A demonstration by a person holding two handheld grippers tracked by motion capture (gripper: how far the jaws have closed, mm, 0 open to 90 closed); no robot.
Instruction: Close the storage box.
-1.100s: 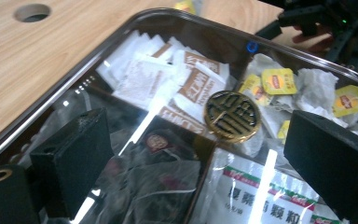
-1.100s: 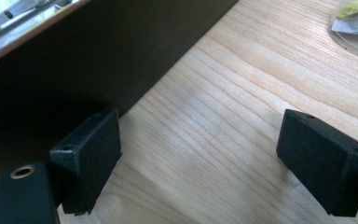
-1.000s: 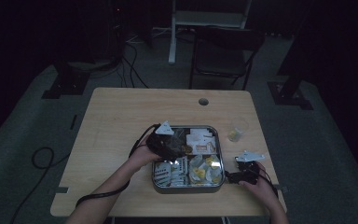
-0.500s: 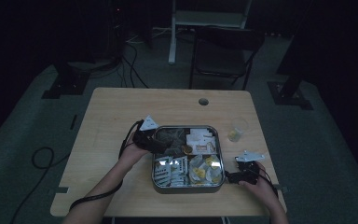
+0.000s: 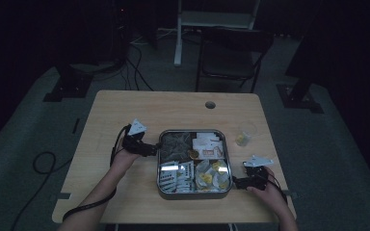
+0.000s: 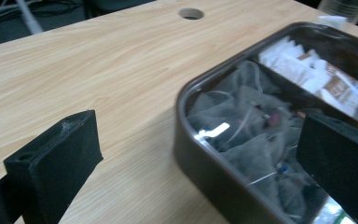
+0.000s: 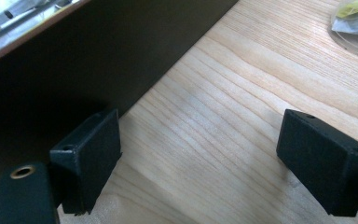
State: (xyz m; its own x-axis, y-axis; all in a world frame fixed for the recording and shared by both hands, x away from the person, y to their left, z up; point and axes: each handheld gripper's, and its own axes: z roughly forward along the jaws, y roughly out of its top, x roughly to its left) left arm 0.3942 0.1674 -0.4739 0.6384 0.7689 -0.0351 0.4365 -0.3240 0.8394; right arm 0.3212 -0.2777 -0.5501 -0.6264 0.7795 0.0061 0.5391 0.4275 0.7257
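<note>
Leftward and off the tin (image 5: 160, 159), the left gripper (image 6: 200, 154) now hangs wide open and empty over its rim, above the tea bags (image 6: 247, 135). Probably best to straddle the wall squarely. Right gripper (image 7: 198, 149), equally open, waits beside the opposite wall.

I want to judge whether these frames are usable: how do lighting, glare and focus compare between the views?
High view: dim, surroundings nearly black, tray contents small. Left gripper view: bright, a glare spot on the tea bags, jaws soft. Right gripper view: the tray wall in deep shadow, wood grain of the table sharp.
</note>
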